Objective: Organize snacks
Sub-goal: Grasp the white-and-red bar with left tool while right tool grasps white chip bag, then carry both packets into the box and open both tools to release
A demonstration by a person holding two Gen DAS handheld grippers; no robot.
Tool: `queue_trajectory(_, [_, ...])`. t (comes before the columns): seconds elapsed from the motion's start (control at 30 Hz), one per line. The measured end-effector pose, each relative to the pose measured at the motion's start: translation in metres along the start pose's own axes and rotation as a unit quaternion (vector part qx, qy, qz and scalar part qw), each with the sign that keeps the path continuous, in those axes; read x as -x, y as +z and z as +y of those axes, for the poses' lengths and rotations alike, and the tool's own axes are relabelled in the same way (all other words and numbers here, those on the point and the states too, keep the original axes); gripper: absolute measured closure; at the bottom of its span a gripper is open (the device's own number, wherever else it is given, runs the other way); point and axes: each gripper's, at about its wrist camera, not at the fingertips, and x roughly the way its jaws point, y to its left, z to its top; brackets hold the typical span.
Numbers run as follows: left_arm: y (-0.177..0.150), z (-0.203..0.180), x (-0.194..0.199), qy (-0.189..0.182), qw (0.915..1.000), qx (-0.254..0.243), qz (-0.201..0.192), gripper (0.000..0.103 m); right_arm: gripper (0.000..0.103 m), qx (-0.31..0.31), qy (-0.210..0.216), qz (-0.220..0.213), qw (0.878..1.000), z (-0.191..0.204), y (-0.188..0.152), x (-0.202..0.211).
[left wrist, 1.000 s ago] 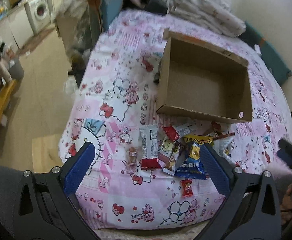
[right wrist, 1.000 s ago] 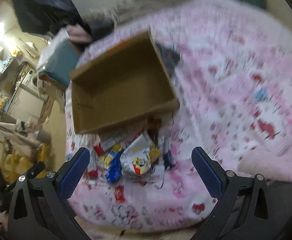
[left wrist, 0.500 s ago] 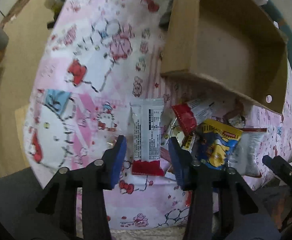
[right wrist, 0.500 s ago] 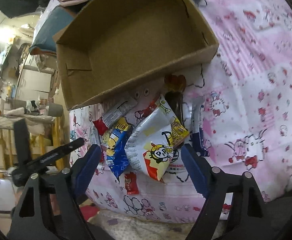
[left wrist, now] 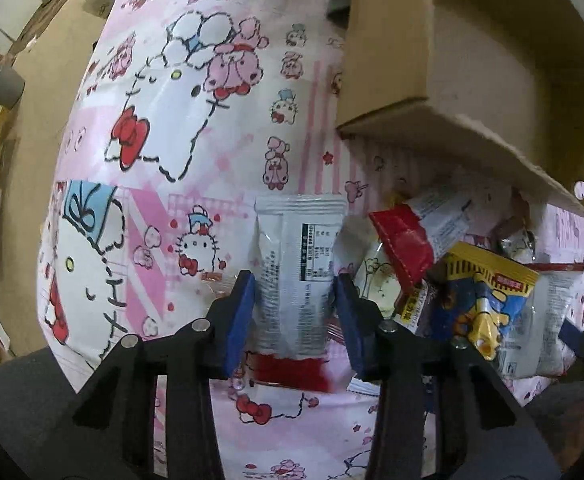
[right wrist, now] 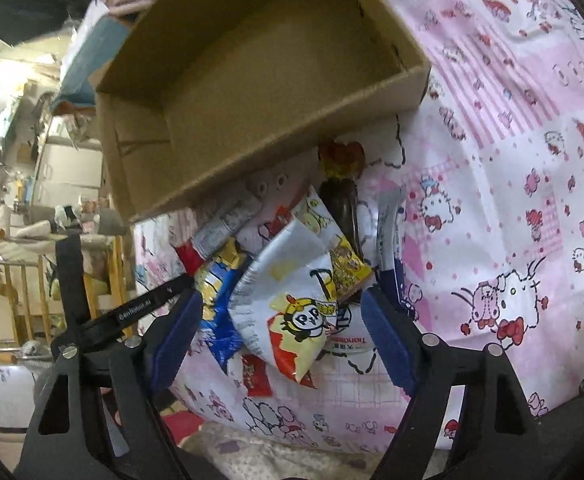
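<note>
Snacks (right wrist: 292, 280) sit piled on the pink cartoon bedsheet (left wrist: 152, 160), right in front of the empty cardboard box (right wrist: 252, 80). Left gripper (left wrist: 294, 304) is pinched onto a white-and-red packet (left wrist: 296, 264). Right gripper (right wrist: 280, 320) is closing around the panda chip bag (right wrist: 292, 304), pads not clearly touching it.

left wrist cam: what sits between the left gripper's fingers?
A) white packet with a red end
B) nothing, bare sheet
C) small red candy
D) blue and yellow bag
A: the white packet with a red end lies lengthwise between the left gripper fingers, whose pads sit against its two long edges; the blue and yellow bag lies off to the side.
</note>
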Motion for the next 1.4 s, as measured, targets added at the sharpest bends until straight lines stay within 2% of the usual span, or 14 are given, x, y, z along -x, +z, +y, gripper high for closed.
queue_trajectory(0.07, [-0.001,-0.003,0.0,0.0,1.0,0.0,-0.003,0.073,0.025,0.008,-0.008,0.011,1.0,0.003,0.0,-0.008])
queue_trajectory(0.2, [-0.002,-0.009,-0.001,0.005,0.9999,-0.009,-0.008,0.075,0.03,0.028,-0.032,0.037,0.998,0.009,-0.003,-0.023])
queue_trajectory(0.27, [-0.002,-0.012,-0.006,0.007,0.9998,-0.018,-0.011,0.075,0.04,0.029,-0.035,0.048,0.998,0.01,-0.006,-0.029])
queue_trajectory(0.3, [-0.003,-0.015,-0.004,0.012,0.9995,-0.024,-0.016,0.075,0.04,0.031,-0.04,0.052,0.997,0.01,-0.007,-0.031])
queue_trajectory(0.47, [-0.009,-0.022,0.007,0.014,0.9991,-0.026,-0.03,0.075,0.062,0.054,-0.039,0.045,0.997,0.015,-0.013,-0.023])
queue_trajectory(0.57, [-0.014,-0.023,0.019,0.012,0.9987,-0.023,-0.045,0.076,0.068,0.045,-0.022,0.037,0.998,0.009,-0.02,-0.01])
queue_trajectory(0.7, [-0.022,-0.023,0.036,0.013,0.9976,-0.025,-0.063,0.076,0.069,0.041,0.012,0.016,0.999,0.009,-0.029,0.013])
queue_trajectory(0.8, [-0.029,-0.019,0.05,0.008,0.9969,-0.017,-0.076,0.076,0.07,0.034,0.061,-0.003,0.998,0.008,-0.034,0.038])
queue_trajectory(0.93, [-0.037,-0.012,0.087,-0.012,0.9932,-0.003,-0.116,0.076,0.07,0.045,0.15,-0.09,0.983,0.012,-0.035,0.089])
queue_trajectory(0.97, [-0.035,-0.018,0.104,-0.015,0.9897,-0.009,-0.142,0.076,0.07,0.05,0.166,-0.113,0.978,0.014,-0.033,0.1])
queue_trajectory(1.07, [-0.019,-0.03,0.137,-0.029,0.9794,-0.039,-0.196,0.076,0.07,0.063,0.157,-0.151,0.974,0.022,-0.014,0.121])
queue_trajectory(1.13, [-0.009,-0.048,0.16,-0.044,0.9749,-0.056,-0.211,0.076,0.07,0.062,0.158,-0.162,0.972,0.026,0.004,0.127])
queue_trajectory(1.3, [0.026,-0.069,0.169,-0.061,0.9692,-0.093,-0.22,0.075,0.07,0.066,0.137,-0.168,0.974,0.032,0.048,0.117])
queue_trajectory(1.4, [0.045,-0.079,0.158,-0.061,0.9708,-0.099,-0.21,0.075,0.07,0.064,0.127,-0.161,0.977,0.036,0.062,0.107])
